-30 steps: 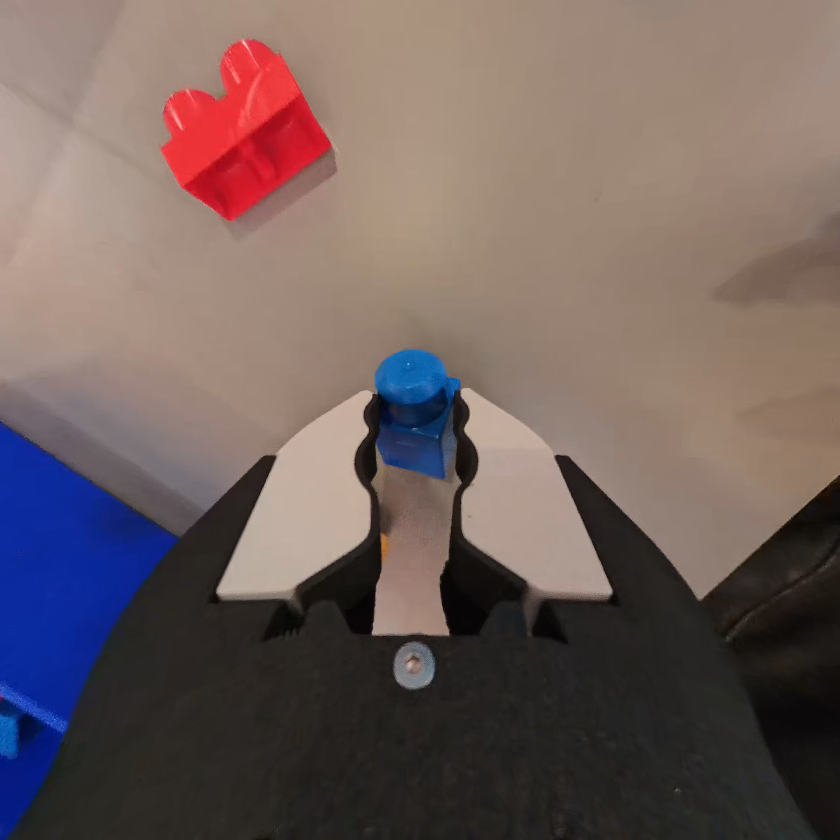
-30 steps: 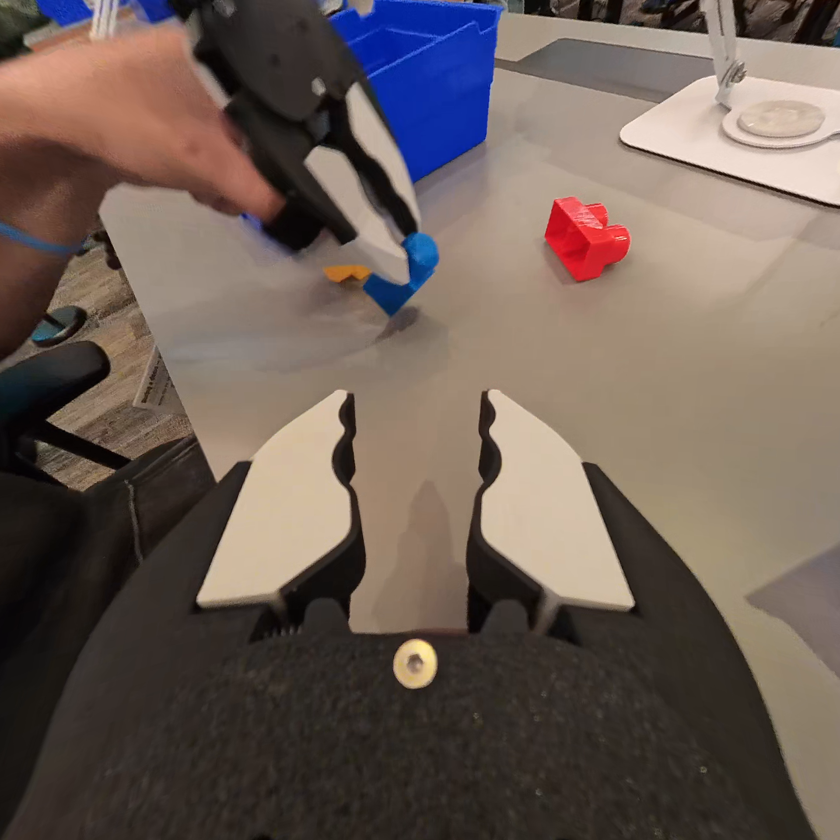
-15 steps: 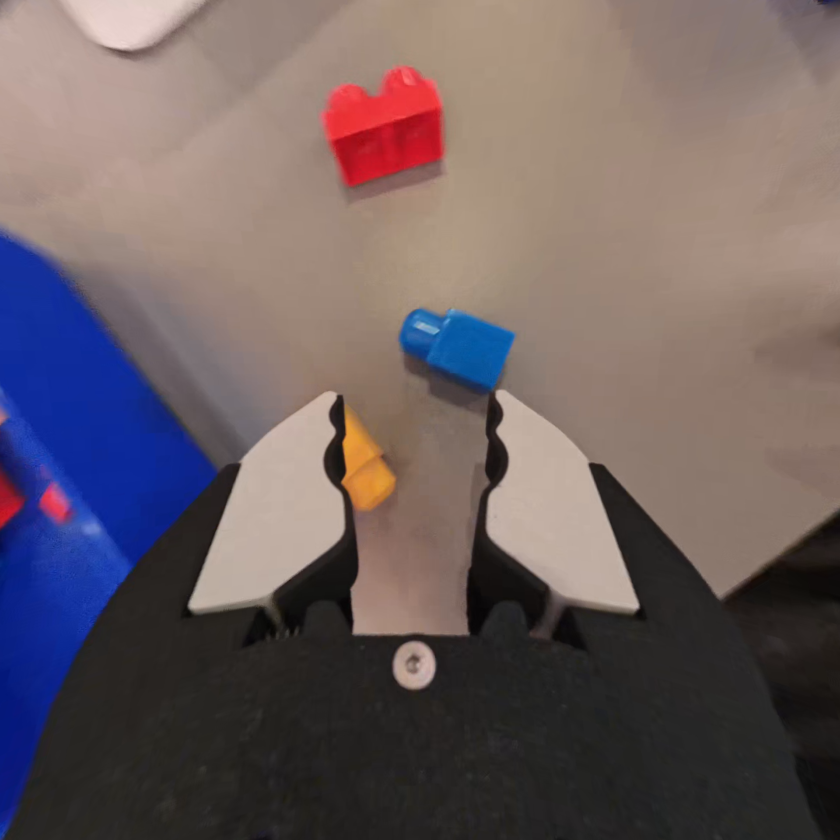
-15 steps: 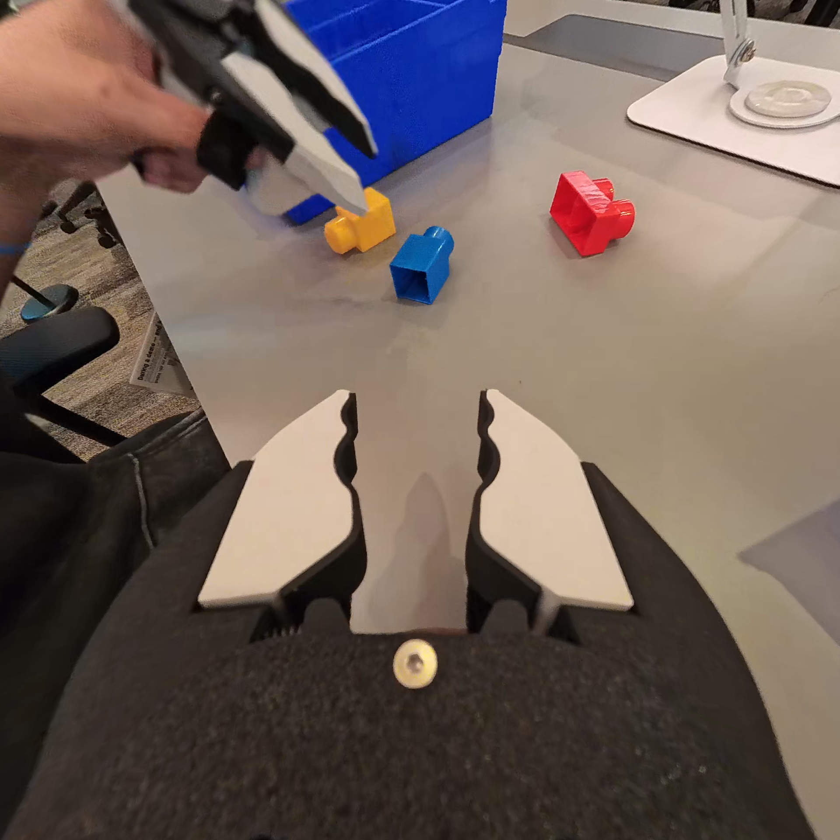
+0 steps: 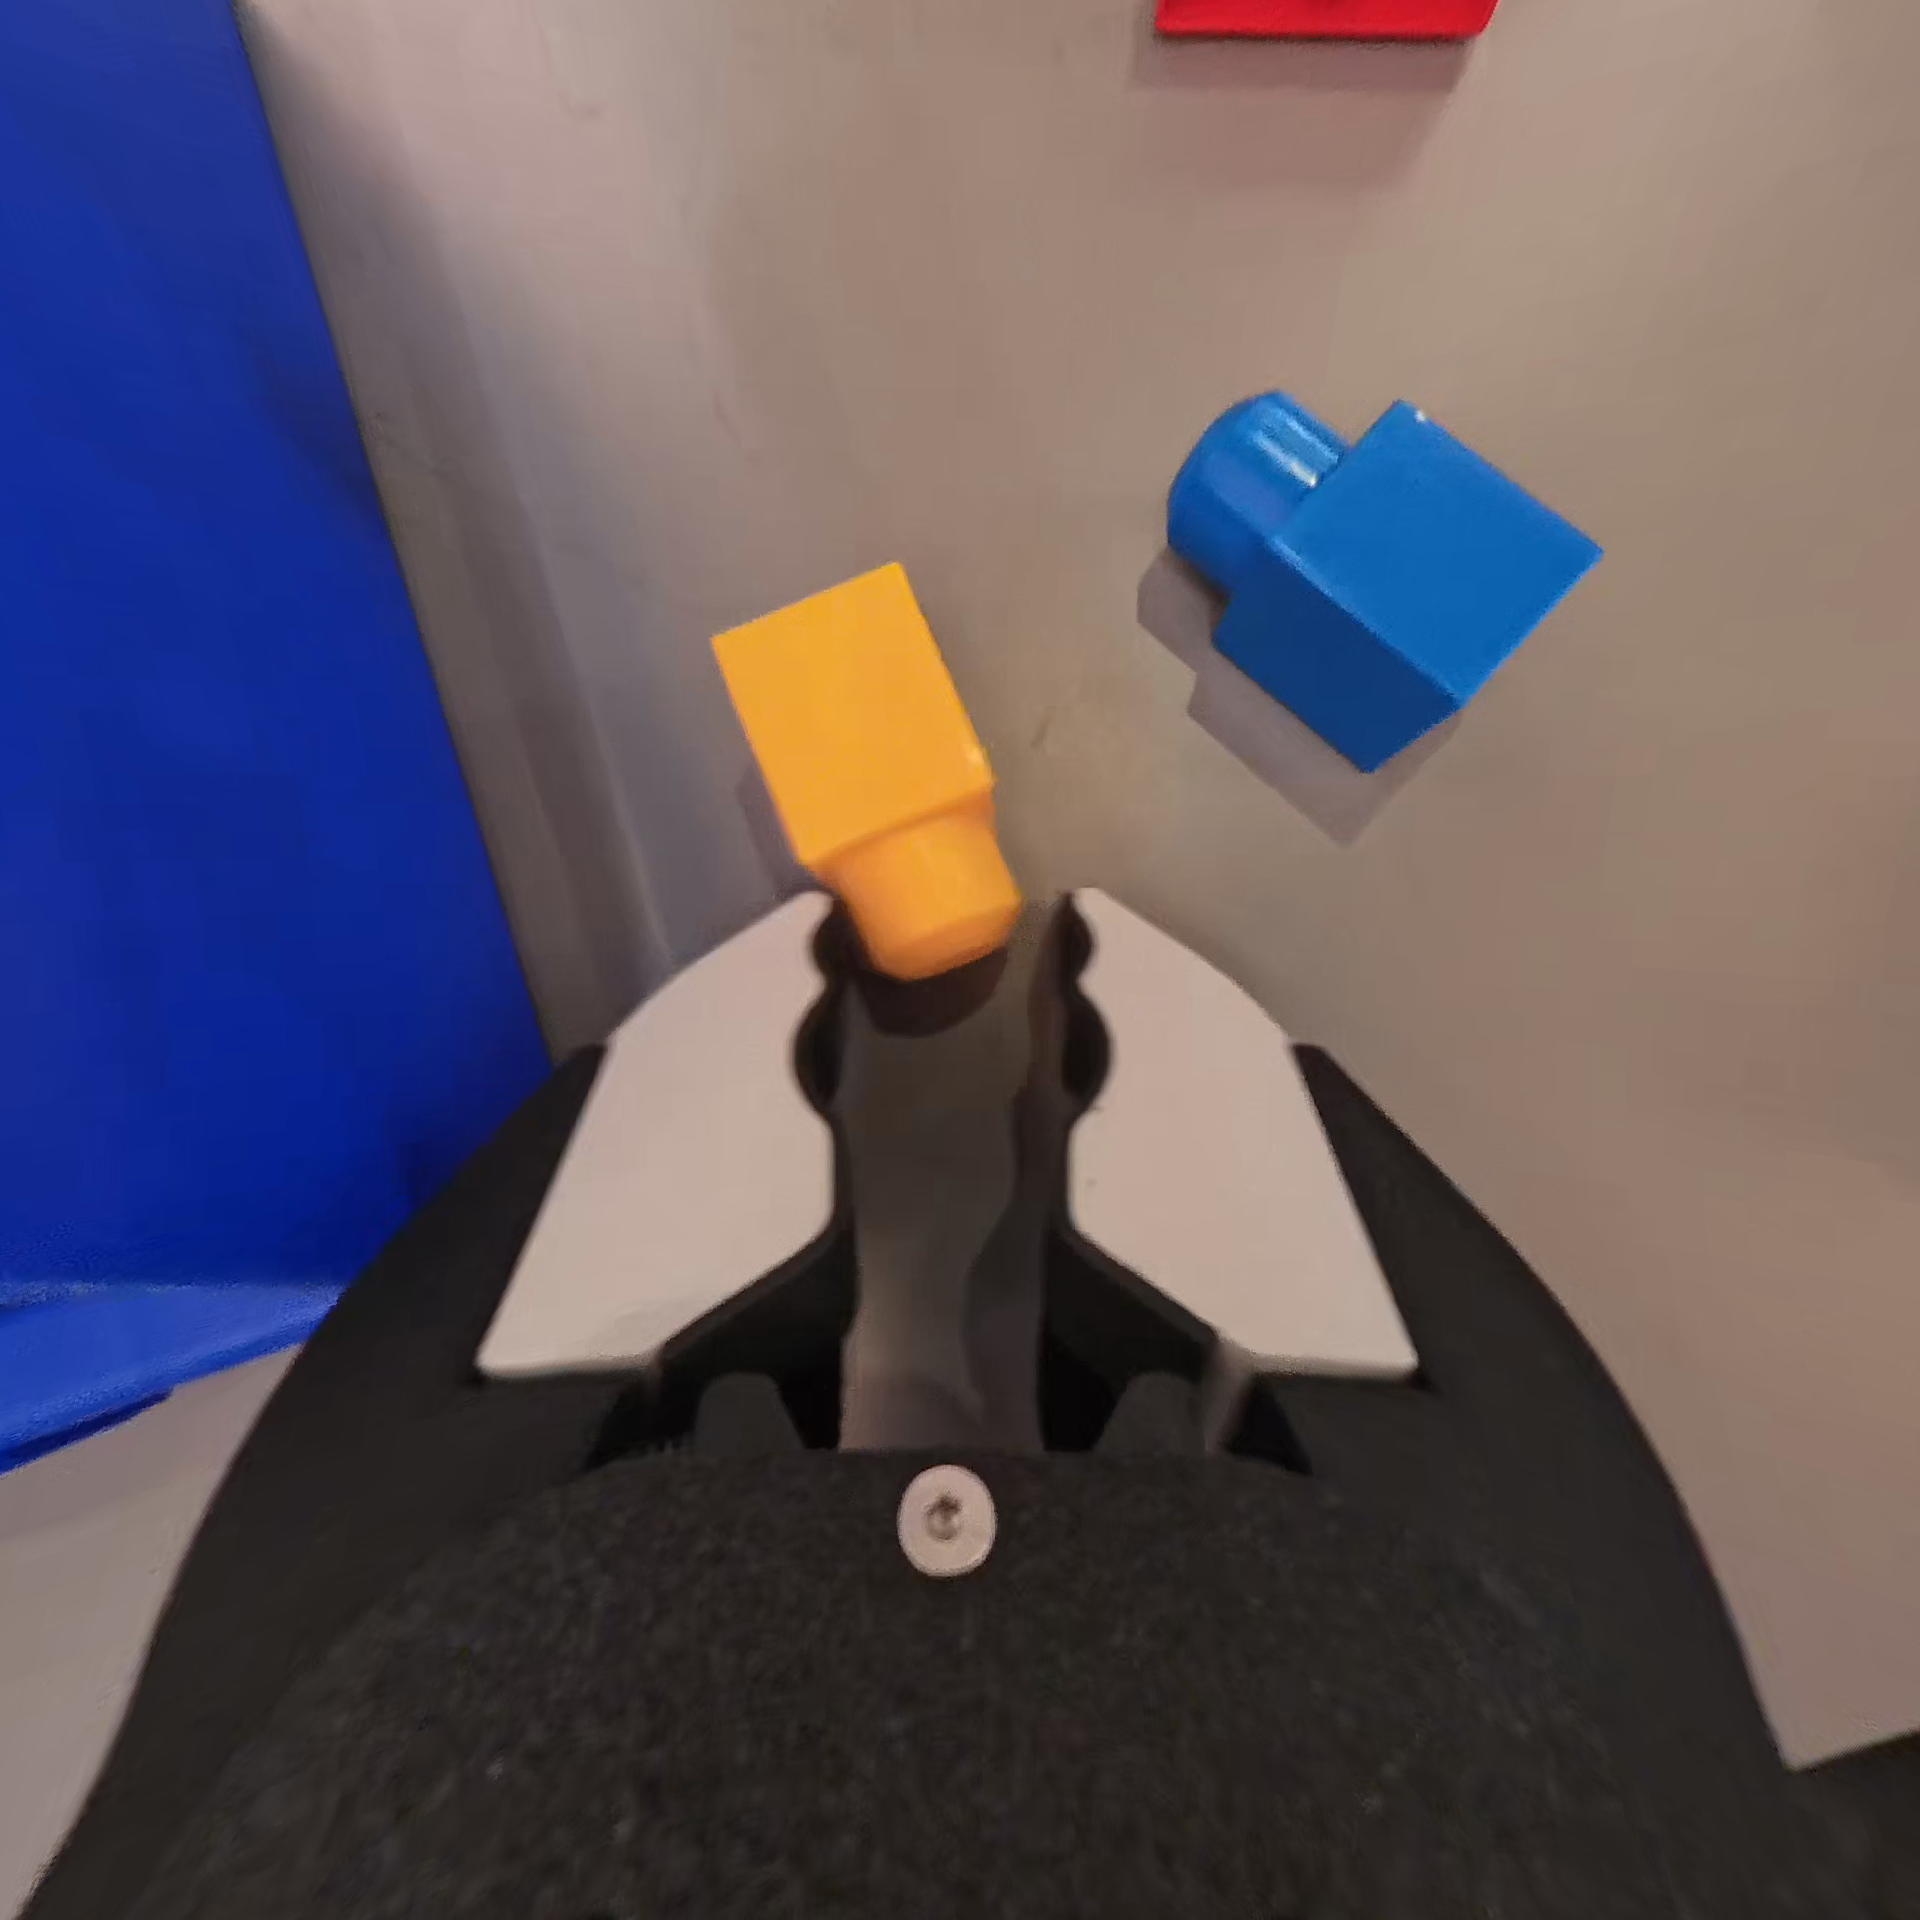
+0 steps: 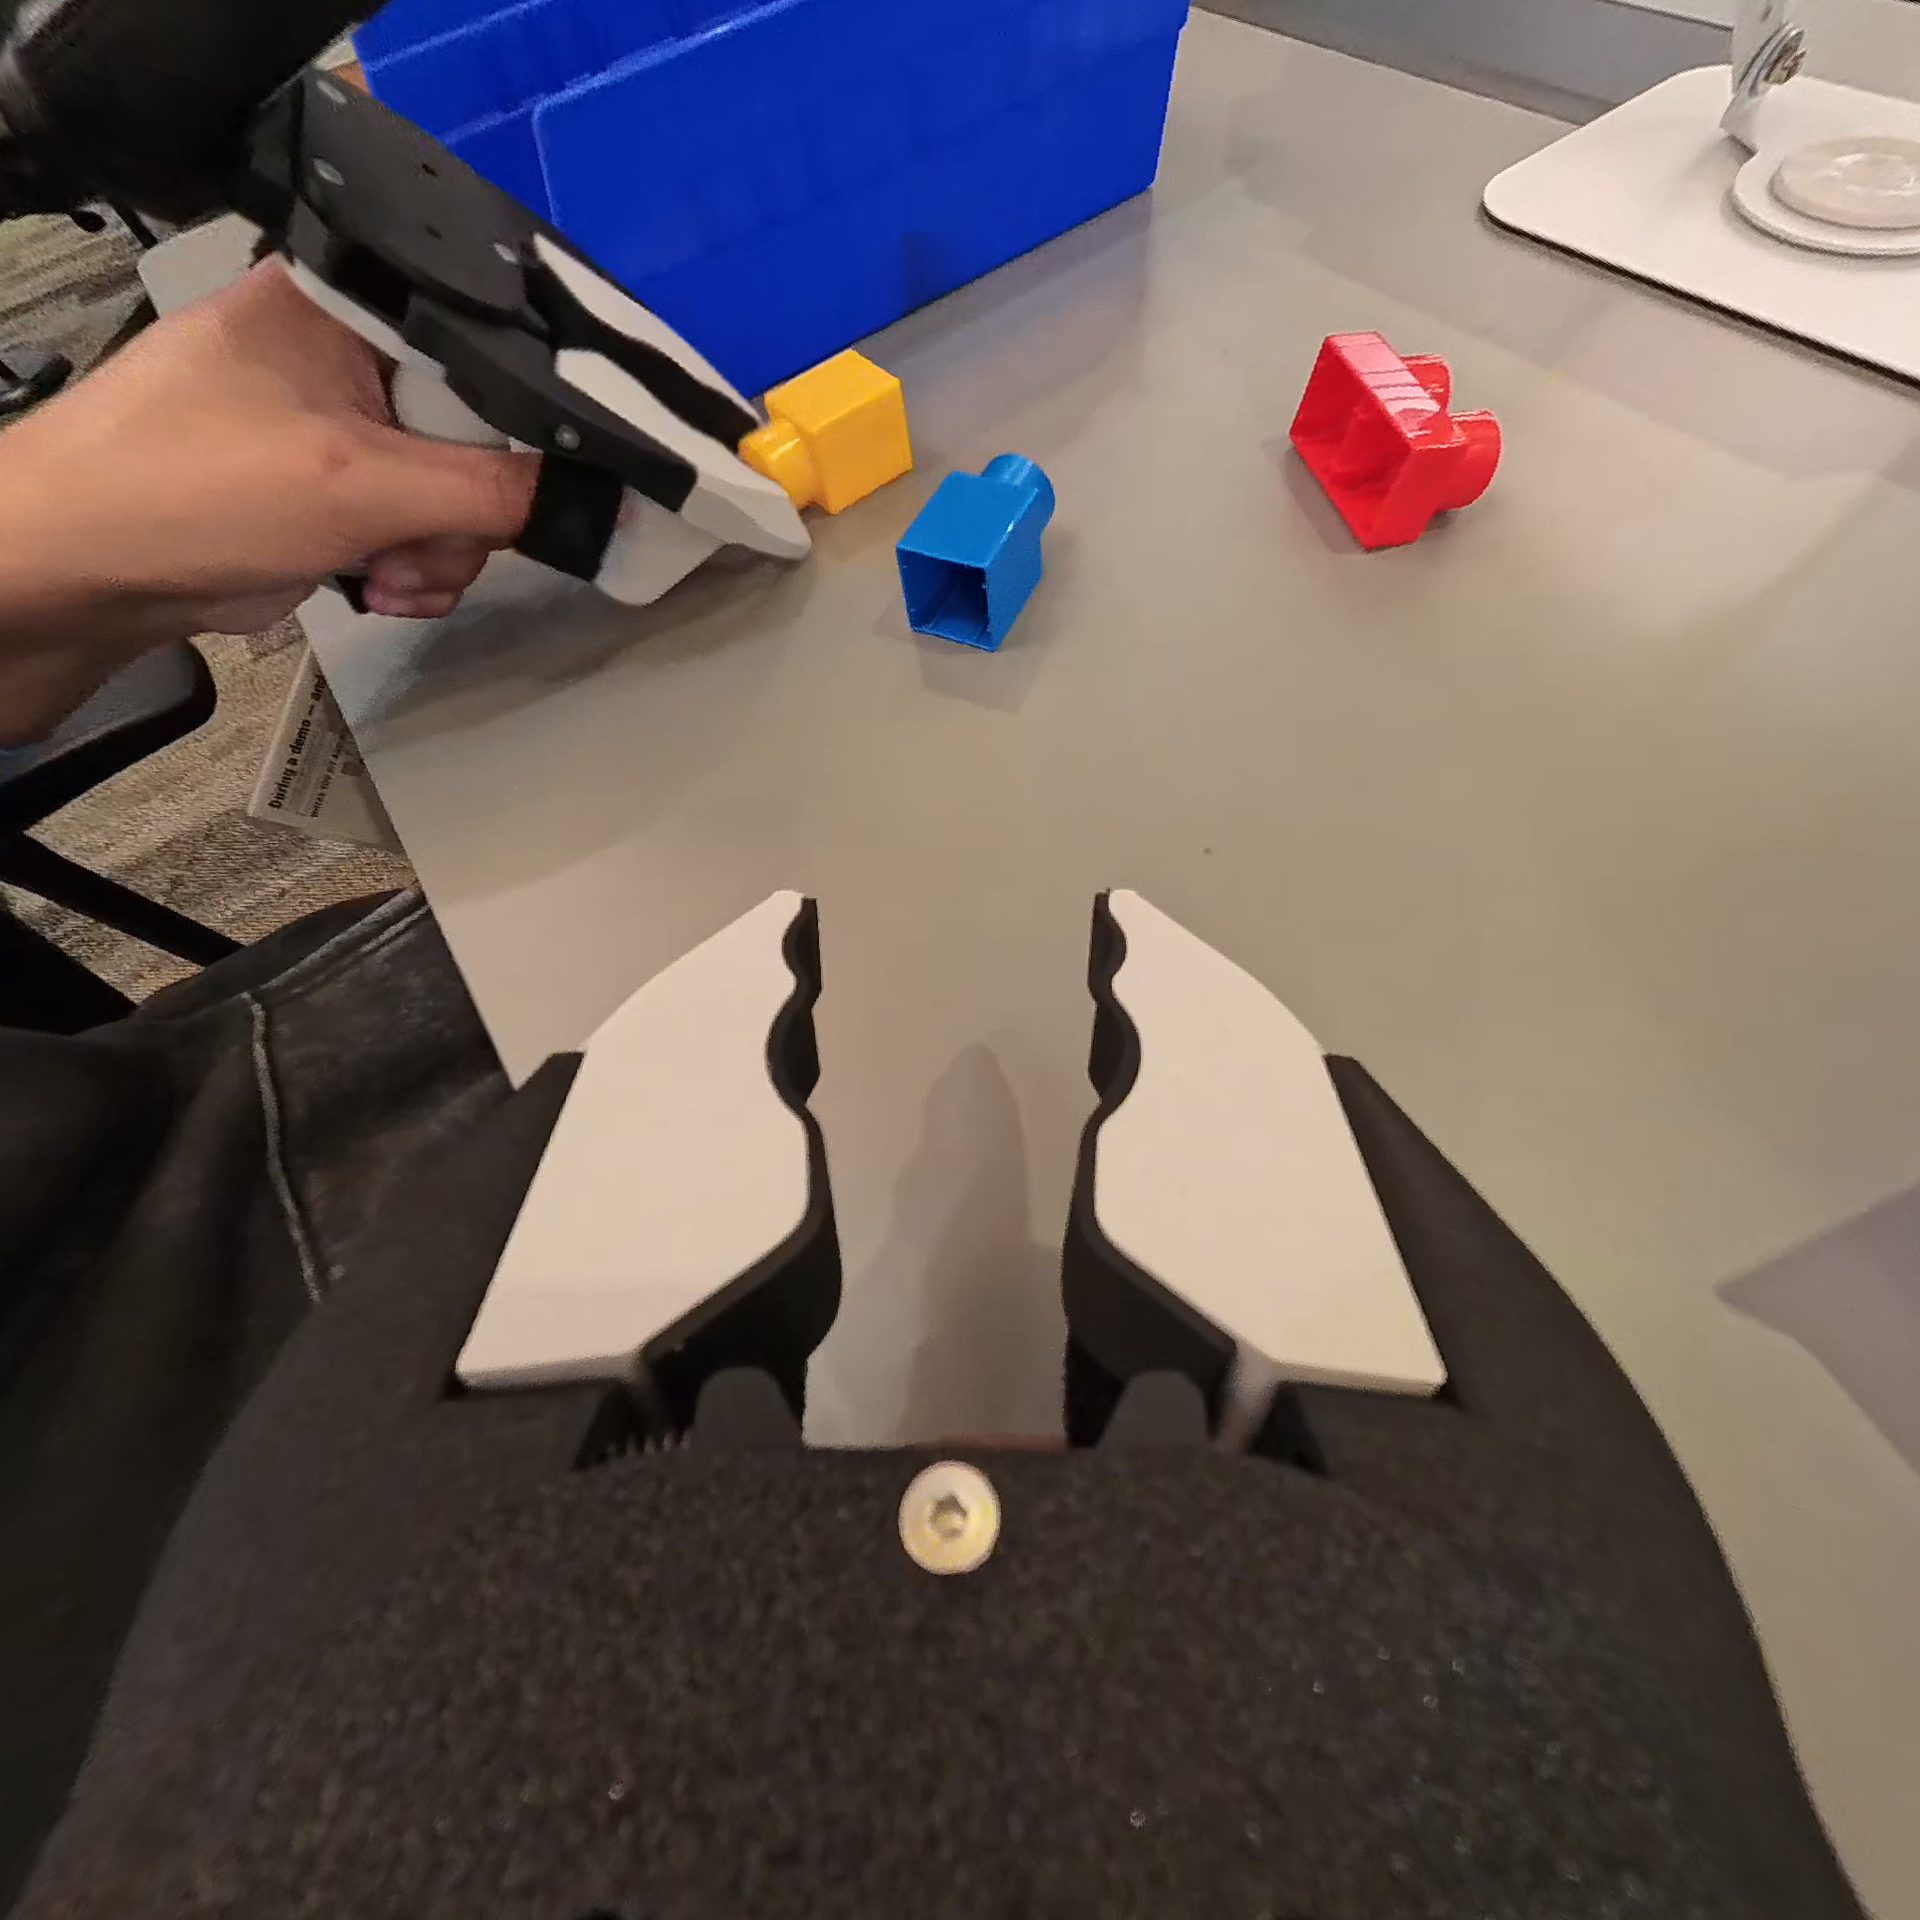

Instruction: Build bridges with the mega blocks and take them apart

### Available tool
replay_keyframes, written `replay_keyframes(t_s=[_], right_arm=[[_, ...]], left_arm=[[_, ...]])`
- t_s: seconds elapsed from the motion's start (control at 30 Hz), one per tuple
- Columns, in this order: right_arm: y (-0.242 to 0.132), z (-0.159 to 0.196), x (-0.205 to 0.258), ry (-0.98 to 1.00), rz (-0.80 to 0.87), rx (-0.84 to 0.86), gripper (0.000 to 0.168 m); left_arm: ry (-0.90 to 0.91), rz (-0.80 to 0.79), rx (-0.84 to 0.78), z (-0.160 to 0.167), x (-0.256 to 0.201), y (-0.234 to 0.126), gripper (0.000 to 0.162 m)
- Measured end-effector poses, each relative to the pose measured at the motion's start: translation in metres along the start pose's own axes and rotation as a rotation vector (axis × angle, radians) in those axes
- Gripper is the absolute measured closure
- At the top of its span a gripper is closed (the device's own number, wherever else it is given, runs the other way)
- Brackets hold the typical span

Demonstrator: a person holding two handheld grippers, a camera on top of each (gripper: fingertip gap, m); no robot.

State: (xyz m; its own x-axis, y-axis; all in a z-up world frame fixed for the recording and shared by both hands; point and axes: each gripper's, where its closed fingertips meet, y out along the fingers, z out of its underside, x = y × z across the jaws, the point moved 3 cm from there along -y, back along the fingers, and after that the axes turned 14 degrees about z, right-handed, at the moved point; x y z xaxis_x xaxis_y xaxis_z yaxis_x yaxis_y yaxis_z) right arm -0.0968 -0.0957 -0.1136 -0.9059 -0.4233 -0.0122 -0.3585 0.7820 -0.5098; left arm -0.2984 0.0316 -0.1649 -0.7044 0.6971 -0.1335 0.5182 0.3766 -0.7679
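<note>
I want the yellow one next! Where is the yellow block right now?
The yellow block lies on its side on the grey table, just in front of the blue bin, with the left claw at its stud.

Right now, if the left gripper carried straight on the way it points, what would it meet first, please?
The left gripper, open, would likely meet the yellow block first; its stud already sits at the fingertips.

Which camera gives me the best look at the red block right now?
The right wrist view: the whole red block shows, lying on its side on the table, apart from the other blocks. The left wrist view catches only a red sliver at its top edge.
</note>
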Motion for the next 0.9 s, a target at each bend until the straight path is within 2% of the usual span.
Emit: replay_keyframes(t_s=[0.03, 0.2, 0.37, 0.43, 0.57, 0.77, 0.9], right_arm=[[0.0, 0.0, -0.001, 0.007, -0.003, 0.0, 0.119], [0.0, 0.0, -0.005, 0.028, -0.008, -0.005, 0.119], [0.002, 0.002, -0.005, 0.033, -0.02, 0.001, 0.119], [0.002, 0.001, -0.005, 0.032, -0.022, 0.0, 0.119], [0.002, -0.001, -0.006, 0.034, -0.021, -0.008, 0.12], [0.004, 0.0, -0.007, 0.053, -0.034, -0.004, 0.12], [0.006, 0.001, -0.007, 0.054, -0.032, 0.0, 0.12]], left_arm=[[0.003, 0.0, -0.006, -0.002, 0.001, 0.001, 0.131], [0.064, 0.043, 0.025, -0.003, -0.006, -0.003, 0.132], [0.369, 0.093, 0.117, -0.02, -0.018, -0.038, 0.132], [0.496, 0.203, 0.146, -0.032, -0.024, -0.052, 0.132], [0.724, 0.414, 0.349, -0.037, -0.026, -0.067, 0.132], [0.963, 0.599, 0.85, -0.019, -0.01, -0.046, 0.131], [1.125, 0.762, 0.949, -0.024, -0.017, -0.028, 0.131]])
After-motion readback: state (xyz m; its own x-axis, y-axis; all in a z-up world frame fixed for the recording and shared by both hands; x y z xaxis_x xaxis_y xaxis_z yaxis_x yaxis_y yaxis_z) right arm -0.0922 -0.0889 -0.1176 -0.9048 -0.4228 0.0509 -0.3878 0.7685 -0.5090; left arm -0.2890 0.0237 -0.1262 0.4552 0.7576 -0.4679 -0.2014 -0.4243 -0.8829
